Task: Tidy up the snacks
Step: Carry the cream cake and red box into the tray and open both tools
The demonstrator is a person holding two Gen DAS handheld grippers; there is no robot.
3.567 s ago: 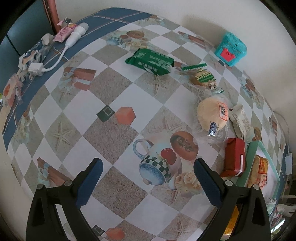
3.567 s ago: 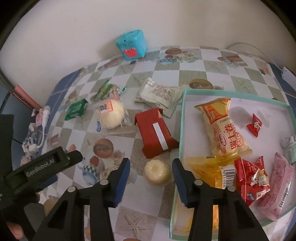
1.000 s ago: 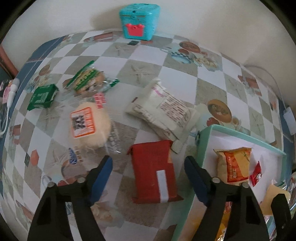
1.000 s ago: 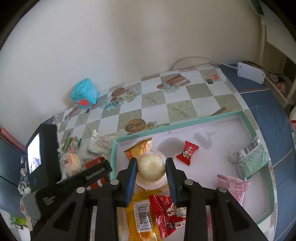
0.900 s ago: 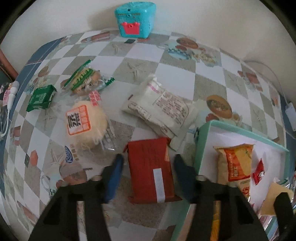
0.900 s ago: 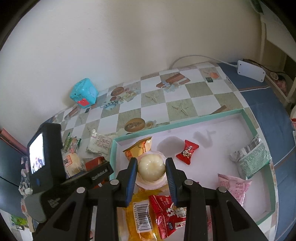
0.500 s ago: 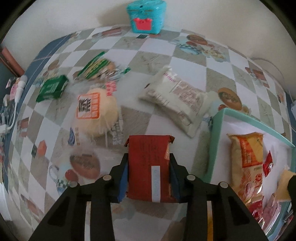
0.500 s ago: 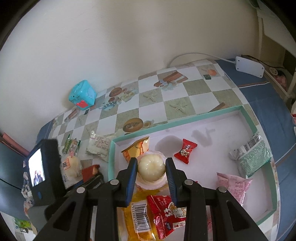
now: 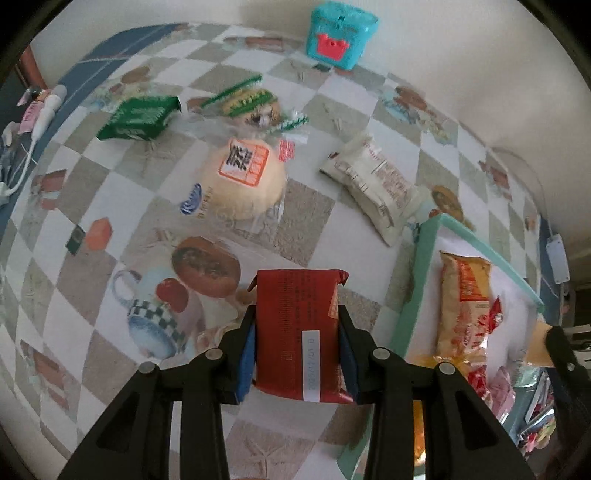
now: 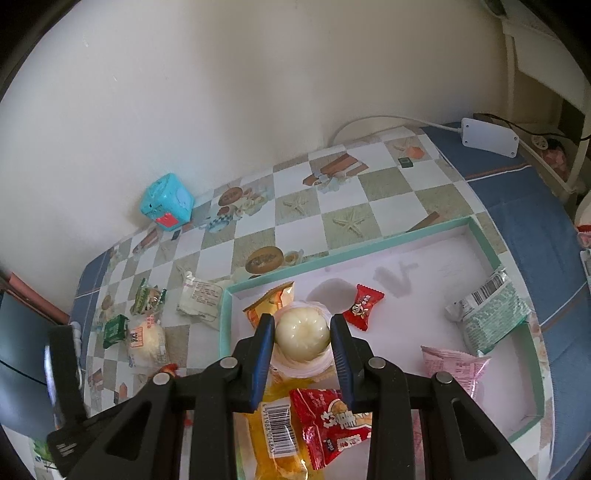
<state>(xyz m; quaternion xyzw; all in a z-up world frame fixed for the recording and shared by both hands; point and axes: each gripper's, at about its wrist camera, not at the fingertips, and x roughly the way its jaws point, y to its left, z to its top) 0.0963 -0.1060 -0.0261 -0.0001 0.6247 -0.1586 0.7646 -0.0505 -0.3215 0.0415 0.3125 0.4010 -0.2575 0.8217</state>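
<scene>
My left gripper is shut on a red snack packet and holds it above the patterned table, left of the teal-rimmed tray. My right gripper is shut on a pale round bun in clear wrap and holds it over the tray's left part. On the table lie a round bun with an orange label, a white packet, a green packet and a green-striped snack.
The tray holds an orange bag, a red candy, a grey-green packet, a pink packet and red and yellow bags near my fingers. A teal box stands by the wall. A white adapter lies back right.
My left gripper closed on the red packet and lifted it off the table. My right gripper keeps holding the bun over the tray, almost still.
</scene>
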